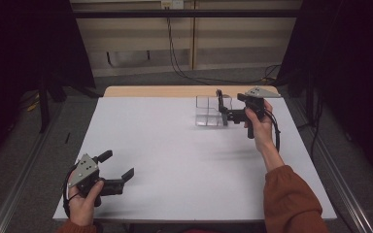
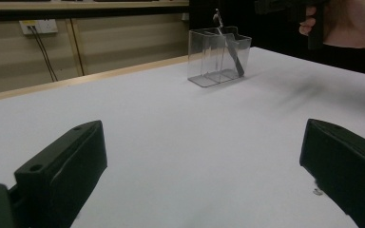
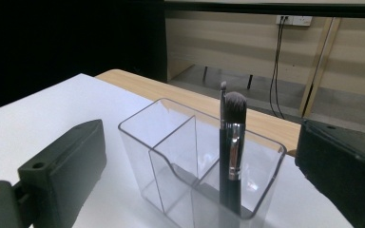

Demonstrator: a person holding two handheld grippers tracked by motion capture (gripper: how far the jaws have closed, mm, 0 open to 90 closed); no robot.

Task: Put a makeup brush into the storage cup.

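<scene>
White and flat, the table (image 1: 175, 160) carries a clear plastic box with small compartments (image 1: 212, 110) at its far side. One black makeup brush with a silver band (image 3: 231, 152) stands upright inside the box, just in front of the right claw (image 1: 222, 108), whose jaws gape wide with nothing between them. Well apart, the left claw (image 1: 119, 167) is wide too and holds nothing.

Left gripper (image 1: 120, 166) low at the near left, jaws wide apart, right gripper (image 1: 221, 108) extended far right, jaws spread, empty
</scene>
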